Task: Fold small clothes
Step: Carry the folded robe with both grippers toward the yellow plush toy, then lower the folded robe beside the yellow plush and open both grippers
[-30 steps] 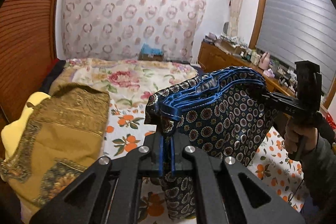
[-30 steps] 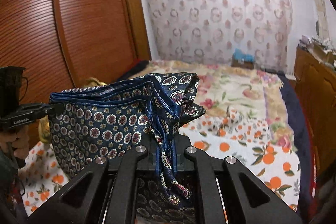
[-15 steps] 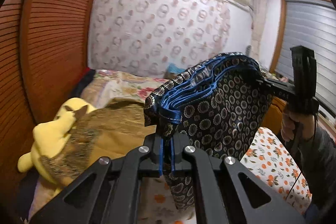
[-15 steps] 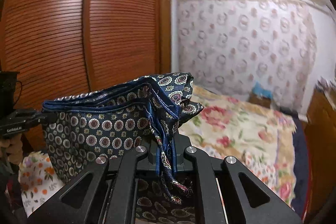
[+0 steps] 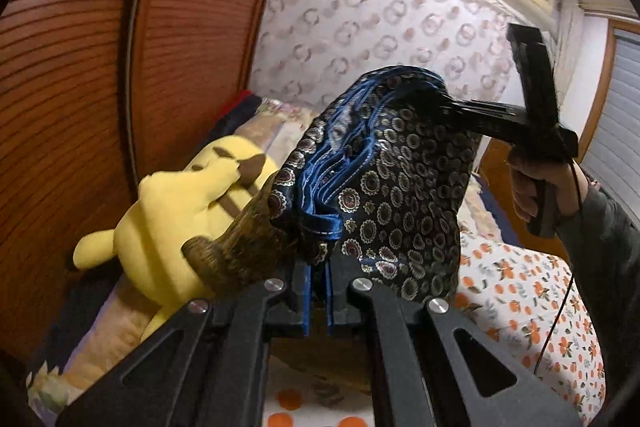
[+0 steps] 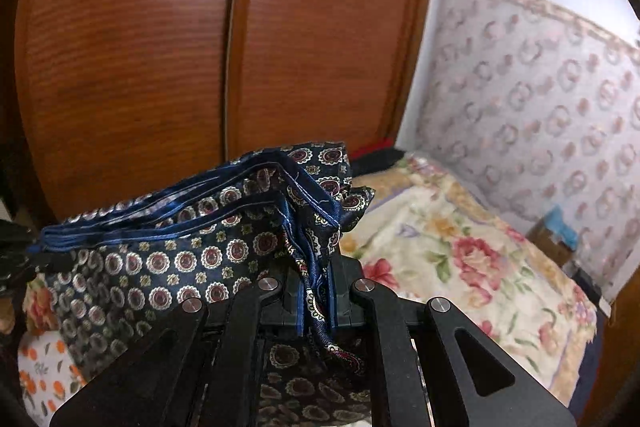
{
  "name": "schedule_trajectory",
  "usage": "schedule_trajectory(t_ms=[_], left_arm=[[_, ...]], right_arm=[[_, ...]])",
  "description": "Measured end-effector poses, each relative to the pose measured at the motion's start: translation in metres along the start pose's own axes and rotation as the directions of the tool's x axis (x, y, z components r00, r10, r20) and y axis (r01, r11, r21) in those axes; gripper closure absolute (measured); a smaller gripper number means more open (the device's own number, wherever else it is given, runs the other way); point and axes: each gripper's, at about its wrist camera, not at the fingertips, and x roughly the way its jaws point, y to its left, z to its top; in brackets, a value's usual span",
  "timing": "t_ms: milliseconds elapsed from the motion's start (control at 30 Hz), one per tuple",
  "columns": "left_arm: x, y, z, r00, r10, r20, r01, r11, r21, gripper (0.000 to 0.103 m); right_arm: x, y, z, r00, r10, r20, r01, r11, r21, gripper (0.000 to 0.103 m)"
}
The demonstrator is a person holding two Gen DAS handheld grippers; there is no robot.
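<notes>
A folded navy cloth with round medallion print and blue hems [image 5: 400, 187] hangs in the air between my two grippers. My left gripper [image 5: 318, 291] is shut on one top corner. My right gripper [image 6: 318, 295] is shut on the other top corner; in the left wrist view it shows [image 5: 448, 103] at the cloth's far end, held by a hand. In the right wrist view the cloth [image 6: 168, 259] stretches left, its layered edges on top. The cloth hangs above the bed.
A yellow plush toy [image 5: 180, 203] lies on the bed by a brown patterned garment [image 5: 236, 251]. A wooden slatted wardrobe [image 6: 160, 47] stands close on the left. The bed has a floral blanket [image 6: 460, 259] and an orange-print sheet [image 5: 520, 299].
Both grippers have swung left toward the wardrobe with the cloth still held taut between them. The plush toy has come into the left wrist view.
</notes>
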Motion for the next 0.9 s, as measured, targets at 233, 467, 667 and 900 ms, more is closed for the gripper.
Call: schedule_trajectory(t_ms=[233, 467, 667, 900], left_arm=[[0.005, 0.008, -0.018, 0.999, 0.024, -0.038, -0.024, 1.000, 0.003, 0.100], [0.005, 0.005, -0.016, 0.998, 0.040, -0.045, -0.039, 0.999, 0.018, 0.100], [0.007, 0.004, -0.017, 0.997, 0.057, -0.054, -0.056, 0.998, 0.023, 0.100], [0.009, 0.002, -0.017, 0.995, 0.075, -0.066, -0.072, 0.997, 0.041, 0.100]], right_arm=[[0.048, 0.010, -0.004, 0.998, 0.025, -0.063, -0.025, 1.000, 0.001, 0.098], [0.054, 0.002, 0.000, 0.997, -0.008, -0.079, 0.013, 0.998, 0.068, 0.089], [0.037, -0.005, 0.016, 0.997, -0.074, -0.020, 0.076, 0.992, 0.099, 0.066], [0.031, 0.004, -0.014, 0.997, -0.035, -0.062, 0.041, 0.994, 0.097, 0.066]])
